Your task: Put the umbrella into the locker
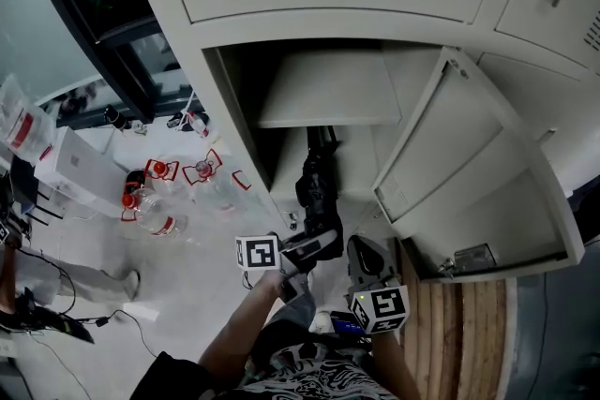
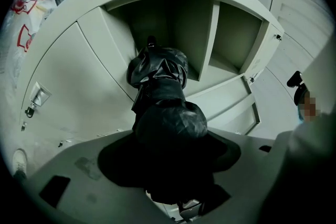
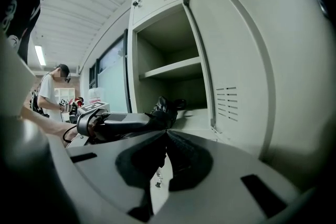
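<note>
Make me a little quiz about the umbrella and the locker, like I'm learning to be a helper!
1. True or false: the left gripper is shut on the black umbrella.
2. The jaws of the right gripper are: A wide apart; B together, holding nothing; C clamped on the umbrella.
3. Fill in: the locker door stands ____.
Key: 1 true; 2 B; 3 open.
</note>
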`<state>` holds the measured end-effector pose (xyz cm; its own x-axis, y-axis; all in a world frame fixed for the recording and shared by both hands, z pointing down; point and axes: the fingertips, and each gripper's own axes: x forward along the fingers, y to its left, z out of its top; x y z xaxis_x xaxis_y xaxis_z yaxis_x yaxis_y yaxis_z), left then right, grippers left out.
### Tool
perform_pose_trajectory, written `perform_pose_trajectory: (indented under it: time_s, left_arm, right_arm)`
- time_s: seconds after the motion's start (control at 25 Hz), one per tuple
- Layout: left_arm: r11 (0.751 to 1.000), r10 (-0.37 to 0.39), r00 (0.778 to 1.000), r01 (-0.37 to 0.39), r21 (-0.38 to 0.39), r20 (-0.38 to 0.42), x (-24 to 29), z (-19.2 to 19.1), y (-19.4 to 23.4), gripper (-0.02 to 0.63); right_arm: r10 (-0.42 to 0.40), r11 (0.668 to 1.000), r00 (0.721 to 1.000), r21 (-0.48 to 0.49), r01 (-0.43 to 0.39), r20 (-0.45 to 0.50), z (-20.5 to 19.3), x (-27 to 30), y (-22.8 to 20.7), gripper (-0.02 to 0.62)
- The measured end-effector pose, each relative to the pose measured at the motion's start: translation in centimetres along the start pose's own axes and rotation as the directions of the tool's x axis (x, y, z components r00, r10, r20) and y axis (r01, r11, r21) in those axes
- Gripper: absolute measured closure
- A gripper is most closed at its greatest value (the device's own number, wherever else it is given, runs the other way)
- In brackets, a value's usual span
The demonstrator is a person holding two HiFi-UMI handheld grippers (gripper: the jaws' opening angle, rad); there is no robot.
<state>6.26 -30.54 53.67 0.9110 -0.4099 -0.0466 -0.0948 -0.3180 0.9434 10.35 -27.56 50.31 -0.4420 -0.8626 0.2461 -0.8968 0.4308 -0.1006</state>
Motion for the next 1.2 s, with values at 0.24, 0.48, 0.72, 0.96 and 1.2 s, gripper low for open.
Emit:
perform_pose_trajectory:
  time_s: [0.24,0.48,0.72,0.96,1.2]
  left_arm:
    - [0.996,-0.029,0.999,0.031,-0.083,0.029,1.1,1.5,-0.5,0.305]
    - [0.991,-0.039,0.999,0.043,-0.129,0.034,1.9,2.7,-0.3,0.305]
    - [0.985,-0.033,0.999,0.040,-0.167,0.043,2.9,4.8,0.6,0.305]
    - [0.981,-0.043,0.998,0.050,-0.186,0.039,3.7,6.1,0.9,0.305]
    - [0.977,-0.062,0.998,0.068,-0.204,0.032,3.8,6.0,0.9,0.301]
  right_arm:
    - [0.006,1.000,1.000,0.003,-0.006,0.007,0.4,0.0,-0.1,0.595]
    - [0.011,1.000,1.000,0.014,-0.011,0.008,0.7,0.6,0.0,0.595]
    - [0.011,1.000,1.000,0.017,-0.011,0.011,0.7,1.3,-0.4,0.595]
    - [0.019,0.999,1.000,0.030,-0.020,0.015,0.7,2.1,-0.5,0.595]
    - [0.092,0.995,0.995,0.021,-0.093,0.035,1.1,3.0,0.9,0.594]
